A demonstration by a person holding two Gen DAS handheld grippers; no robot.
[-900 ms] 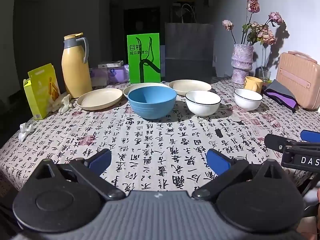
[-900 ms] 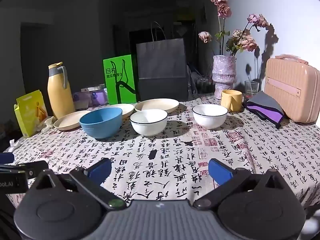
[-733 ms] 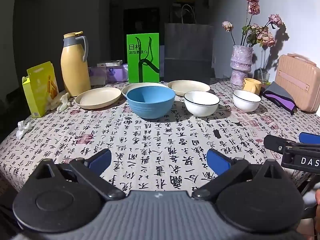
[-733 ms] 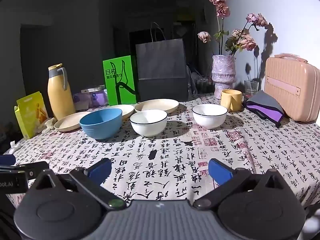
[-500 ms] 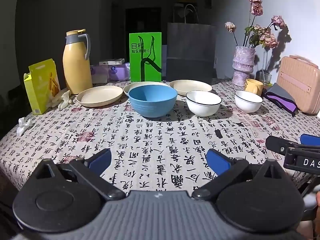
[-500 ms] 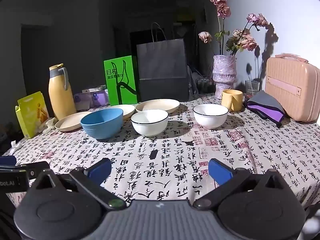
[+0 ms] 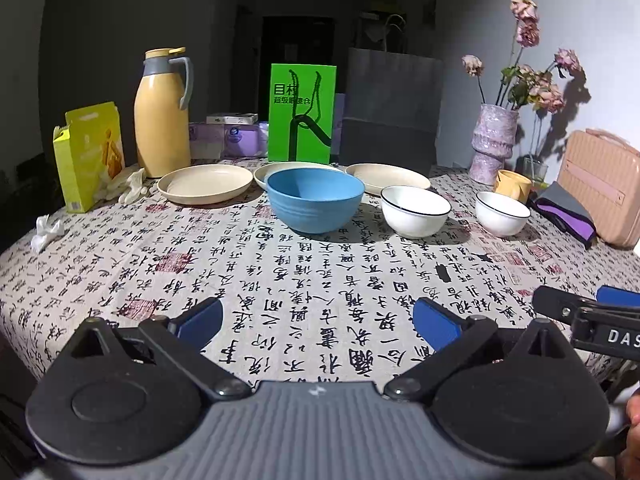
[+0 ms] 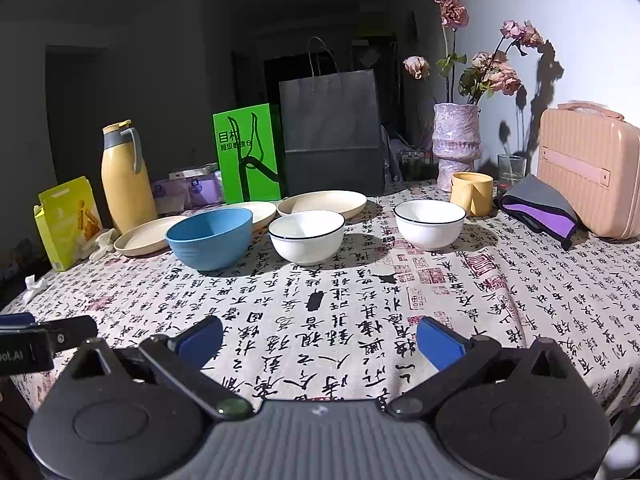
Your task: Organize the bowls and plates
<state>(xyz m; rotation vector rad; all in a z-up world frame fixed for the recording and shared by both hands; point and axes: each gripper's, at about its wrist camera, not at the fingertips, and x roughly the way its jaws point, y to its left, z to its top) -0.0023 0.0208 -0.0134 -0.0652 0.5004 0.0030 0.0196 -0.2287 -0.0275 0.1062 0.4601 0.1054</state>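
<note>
Both sets of jaws stand fully spread and hold nothing: the left gripper and the right gripper hover over the near edge of the table, well apart from all the dishes, with only the calligraphy-print cloth showing between their blue pads. The dishes sit in a loose band across the far half of the table. A blue bowl stands in front; just right of it is a white bowl with a dark rim, and a second white bowl stands further right, apart from the first. Three cream plates lie behind the bowls: the left plate lies clear of the others, the middle plate is partly hidden behind the blue bowl, and the right plate lies behind the first white bowl. No dish is stacked on another. Along the back edge stand a yellow thermos jug, a green carton, a dark paper bag and a vase of dried flowers; a yellow mug stands just behind the second white bowl.
</note>
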